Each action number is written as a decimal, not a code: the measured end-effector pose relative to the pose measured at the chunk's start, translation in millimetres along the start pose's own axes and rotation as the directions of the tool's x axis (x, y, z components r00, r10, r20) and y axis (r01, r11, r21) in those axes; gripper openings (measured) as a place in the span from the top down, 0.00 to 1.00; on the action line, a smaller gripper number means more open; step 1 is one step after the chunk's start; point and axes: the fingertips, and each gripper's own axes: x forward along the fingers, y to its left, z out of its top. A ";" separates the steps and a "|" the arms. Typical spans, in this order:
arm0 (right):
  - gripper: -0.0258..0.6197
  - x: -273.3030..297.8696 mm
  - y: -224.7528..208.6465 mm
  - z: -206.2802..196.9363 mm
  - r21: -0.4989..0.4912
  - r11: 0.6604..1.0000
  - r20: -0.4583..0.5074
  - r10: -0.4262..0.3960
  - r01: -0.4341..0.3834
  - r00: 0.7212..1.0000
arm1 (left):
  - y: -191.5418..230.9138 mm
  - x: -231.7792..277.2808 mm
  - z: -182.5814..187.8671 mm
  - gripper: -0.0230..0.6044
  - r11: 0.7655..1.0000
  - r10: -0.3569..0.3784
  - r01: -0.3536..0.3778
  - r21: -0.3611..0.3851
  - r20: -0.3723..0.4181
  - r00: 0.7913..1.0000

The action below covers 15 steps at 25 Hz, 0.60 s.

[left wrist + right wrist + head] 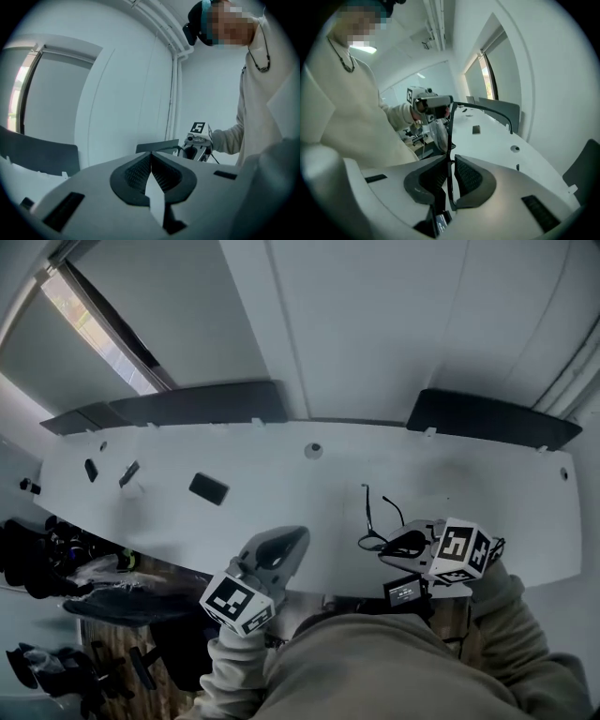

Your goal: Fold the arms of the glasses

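Note:
Black thin-framed glasses [372, 540] are lifted off the white table [281, 465], with my right gripper [392, 546] shut on the frame. In the right gripper view the frame [450, 136] stands on edge between the pads [469, 177], and one arm [487, 109] reaches out unfolded to the right. In the head view both arms stick up and away from the lenses. My left gripper [287, 540] hovers at the table's near edge, left of the glasses and apart from them. Its jaws [151, 158] are shut with nothing between them. It sees the right gripper [199, 139] ahead.
Small black objects [208, 488] [128, 473] [91, 470] lie on the table's left half, and a round grommet [313, 450] sits mid-table. Dark chair backs [202, 404] [487, 418] stand along the far edge. Office chairs [94, 601] crowd the floor at lower left.

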 end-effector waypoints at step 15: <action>0.87 -63.1 80.6 65.4 0.198 0.962 0.334 0.116 -0.190 0.935 | -46.3 89.6 32.7 0.64 0.944 -0.190 0.184 0.276 -0.003 0.982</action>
